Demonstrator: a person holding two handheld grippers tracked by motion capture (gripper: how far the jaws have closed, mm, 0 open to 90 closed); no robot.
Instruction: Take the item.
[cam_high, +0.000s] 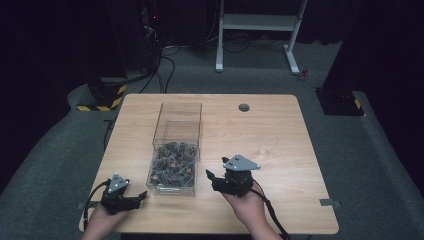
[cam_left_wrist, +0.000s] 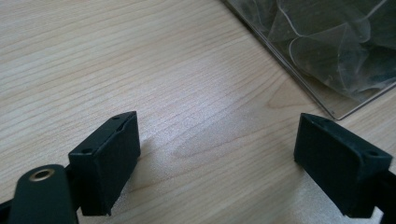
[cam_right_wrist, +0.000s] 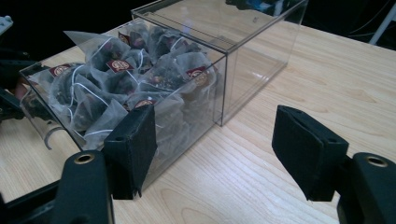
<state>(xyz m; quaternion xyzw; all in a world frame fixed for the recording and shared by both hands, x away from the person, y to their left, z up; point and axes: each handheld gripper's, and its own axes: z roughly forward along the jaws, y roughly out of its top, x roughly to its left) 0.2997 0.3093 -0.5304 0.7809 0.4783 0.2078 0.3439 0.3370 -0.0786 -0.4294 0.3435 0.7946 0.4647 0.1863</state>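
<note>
A clear plastic box (cam_high: 176, 145) stands in the middle of the wooden table (cam_high: 280, 130); its near half holds several pyramid tea bags (cam_right_wrist: 121, 74) with small red tags, and its far half looks empty. My left gripper (cam_high: 134, 200) rests near the front left edge, open, jaws apart over bare wood, with the box's corner (cam_left_wrist: 327, 56) just ahead to the right. My right gripper (cam_high: 212, 179) hovers to the right of the box, open, its left jaw close to the box's wall (cam_right_wrist: 187, 116).
A small clear item (cam_high: 264, 150) lies on the table right of the box. A round cable hole (cam_high: 244, 107) sits near the far edge. Beyond the table stand a white frame (cam_high: 257, 30) and dark equipment on grey carpet.
</note>
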